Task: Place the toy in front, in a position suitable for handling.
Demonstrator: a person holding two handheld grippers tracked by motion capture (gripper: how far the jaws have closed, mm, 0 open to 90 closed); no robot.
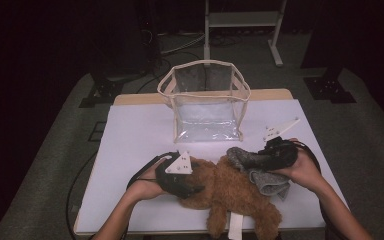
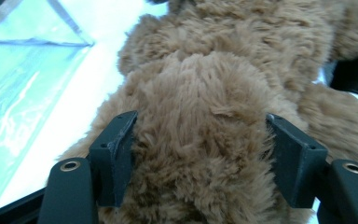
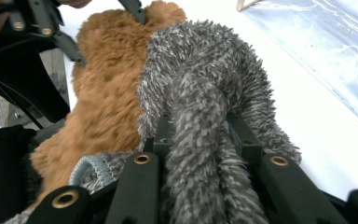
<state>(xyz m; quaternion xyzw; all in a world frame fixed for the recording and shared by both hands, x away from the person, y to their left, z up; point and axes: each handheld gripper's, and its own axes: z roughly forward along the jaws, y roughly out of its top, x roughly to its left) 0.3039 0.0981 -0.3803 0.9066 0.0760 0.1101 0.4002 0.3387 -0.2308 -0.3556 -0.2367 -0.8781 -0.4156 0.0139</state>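
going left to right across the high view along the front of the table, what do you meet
left gripper closed on the brown plush toy → grey fuzzy sock → right gripper shut on that sock. The clear bag stands farther back, so it is left out of the order.

High view looks down; both tongs views closely share the plush toy (image 1: 230, 192)

brown plush toy (image 1: 230, 192) lying flat, grey sock (image 1: 260, 167) bunched
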